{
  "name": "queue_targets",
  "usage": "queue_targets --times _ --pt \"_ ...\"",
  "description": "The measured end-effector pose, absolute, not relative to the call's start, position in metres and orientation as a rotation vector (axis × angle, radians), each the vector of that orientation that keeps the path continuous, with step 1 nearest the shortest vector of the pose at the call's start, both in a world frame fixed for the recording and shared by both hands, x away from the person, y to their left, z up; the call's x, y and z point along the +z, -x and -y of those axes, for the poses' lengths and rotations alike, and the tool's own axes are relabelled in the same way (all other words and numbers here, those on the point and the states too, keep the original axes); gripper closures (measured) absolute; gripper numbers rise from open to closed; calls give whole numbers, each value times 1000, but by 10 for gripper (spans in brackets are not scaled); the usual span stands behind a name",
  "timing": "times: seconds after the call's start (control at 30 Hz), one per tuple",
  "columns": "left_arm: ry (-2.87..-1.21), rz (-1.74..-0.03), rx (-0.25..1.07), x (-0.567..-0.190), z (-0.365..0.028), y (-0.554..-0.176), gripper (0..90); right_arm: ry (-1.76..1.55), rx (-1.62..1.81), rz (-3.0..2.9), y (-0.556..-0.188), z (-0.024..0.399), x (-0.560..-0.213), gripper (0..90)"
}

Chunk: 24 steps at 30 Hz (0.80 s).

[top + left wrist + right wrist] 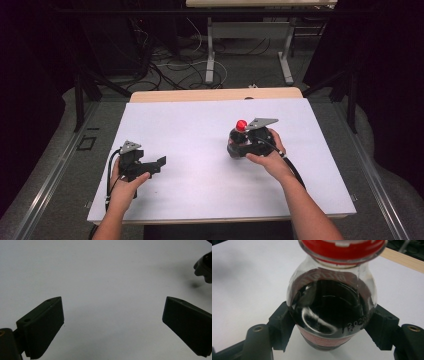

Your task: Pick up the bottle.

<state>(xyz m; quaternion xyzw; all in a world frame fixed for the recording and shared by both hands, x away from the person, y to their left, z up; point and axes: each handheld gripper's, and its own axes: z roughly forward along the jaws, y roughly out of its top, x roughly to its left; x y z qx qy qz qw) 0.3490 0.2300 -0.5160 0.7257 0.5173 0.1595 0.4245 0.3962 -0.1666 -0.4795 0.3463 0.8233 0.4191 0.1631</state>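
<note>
Clear bottle [332, 305] of dark liquid, red cap [343, 250], clamped in right gripper [332, 325]. Left gripper [112, 322] spread wide over white table [100, 270].

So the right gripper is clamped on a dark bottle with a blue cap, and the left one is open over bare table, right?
Not quite: the cap is red, as the right gripper view shows. The rest holds: the right gripper has its jaws against the dark bottle, and the left gripper is open over the white table.

Glossy clear plastic bottle [332, 305], shiny red cap [342, 250], matt white tabletop [200, 125], ribbed matt black claw pads [45, 327]
</note>
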Motion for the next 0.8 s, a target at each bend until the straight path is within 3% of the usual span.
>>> queue_targets --times 0.43,0.8 --pt "-1814 -1217 374 -502 -223 -342 117 -814 1186 -2507 -354 163 -464 301" --pt "-1900 -1062 329 -487 -194 -334 153 -752 1143 -2553 -344 150 -476 302"
